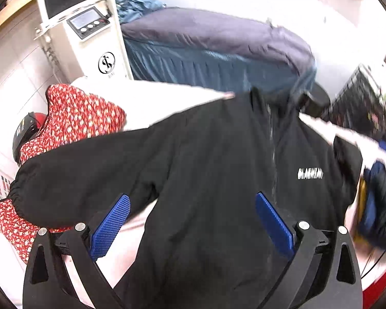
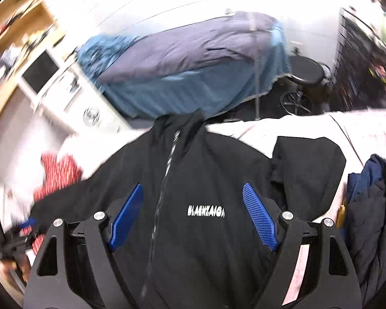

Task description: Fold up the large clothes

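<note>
A black zip jacket (image 1: 205, 170) with a white chest logo lies face up on a white surface (image 1: 167, 103). Its left sleeve stretches out to the left; its right sleeve (image 2: 306, 170) is folded in over the body. My left gripper (image 1: 193, 203) is open above the jacket's lower left front, holding nothing. My right gripper (image 2: 193, 198) is open above the chest, its blue pads (image 2: 260, 216) on either side of the logo (image 2: 205, 211), holding nothing. The other gripper shows blurred at the left edge of the right wrist view (image 2: 20, 234).
A red floral garment (image 1: 72, 118) lies left of the jacket. Dark blue and black clothes (image 2: 373, 211) are piled at the right. Beyond stand a bed with blue covers (image 1: 213, 49), a white machine with a screen (image 1: 85, 25) and a black stool (image 2: 306, 74).
</note>
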### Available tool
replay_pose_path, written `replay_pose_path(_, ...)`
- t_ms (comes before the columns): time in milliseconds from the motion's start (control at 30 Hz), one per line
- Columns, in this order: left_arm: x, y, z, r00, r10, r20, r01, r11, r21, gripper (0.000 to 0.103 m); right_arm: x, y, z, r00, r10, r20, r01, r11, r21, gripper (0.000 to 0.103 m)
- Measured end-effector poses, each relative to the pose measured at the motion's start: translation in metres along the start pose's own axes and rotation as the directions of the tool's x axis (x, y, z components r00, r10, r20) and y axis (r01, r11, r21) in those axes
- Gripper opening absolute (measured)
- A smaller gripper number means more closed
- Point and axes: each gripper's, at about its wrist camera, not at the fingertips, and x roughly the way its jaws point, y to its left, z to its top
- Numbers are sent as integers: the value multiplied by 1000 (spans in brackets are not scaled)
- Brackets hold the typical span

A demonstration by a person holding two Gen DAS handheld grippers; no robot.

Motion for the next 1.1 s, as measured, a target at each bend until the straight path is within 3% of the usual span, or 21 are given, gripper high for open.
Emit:
replay_pose_path(33, 0, -2, 8, 1000, -5, 4, 5, 1000, -17, 96, 2, -7, 5, 1000, -18, -2, 18, 1000, 15, 79)
replay_pose_path(133, 7, -20, 17, 1000, -17, 5, 18, 999, -48, 96, 22, -36, 16, 980, -197, -25, 197, 980, 14, 79)
replay_pose_path(267, 24, -55, 5, 998, -51, -39, 50, 998, -43, 96, 58, -85, 18, 923, -368, -116, 375, 926, 46, 79)
replay_pose_path(333, 37, -77, -7, 994, -63, -88, 61, 998, -27, 96, 76, -98, 16, 898, -412, -156, 422, 906, 39, 79)
replay_pose_path(400, 48, -96, -19, 987, -89, -130, 87, 996, -21, 96, 97, -112, 10, 854, -475, -214, 491, 871, 25, 79)
replay_pose_path(533, 65, -129, -36, 975, -108, -196, 114, 993, 20, 96, 129, -132, -9, 821, -502, -273, 525, 851, 17, 74)
replay_pose_path(567, 67, -136, -37, 972, -110, -207, 119, 992, 32, 96, 138, -136, -14, 820, -500, -280, 522, 853, 5, 63)
replay_pose_path(633, 68, -148, -39, 970, -112, -218, 126, 990, 55, 96, 139, -141, -19, 834, -476, -280, 496, 868, 0, 23)
replay_pose_path(667, 67, -152, -38, 969, -112, -219, 129, 989, 66, 96, 137, -145, -20, 843, -458, -283, 482, 876, 18, 11)
replay_pose_path(700, 67, -154, -37, 970, -110, -218, 129, 989, 75, 96, 132, -149, -20, 848, -455, -274, 482, 875, 40, 5)
replay_pose_path(800, 67, -158, -33, 972, -105, -210, 127, 987, 93, 96, 94, -144, -12, 882, -450, -140, 462, 883, 75, 4)
replay_pose_path(933, 68, -158, -25, 972, -111, -206, 129, 989, 75, 96, 23, -140, -1, 899, -437, 39, 427, 892, 149, 4)
replay_pose_path(1100, 71, -165, -21, 969, -131, -209, 149, 986, 73, 96, -22, -180, -12, 907, -416, 60, 378, 871, 314, 4)
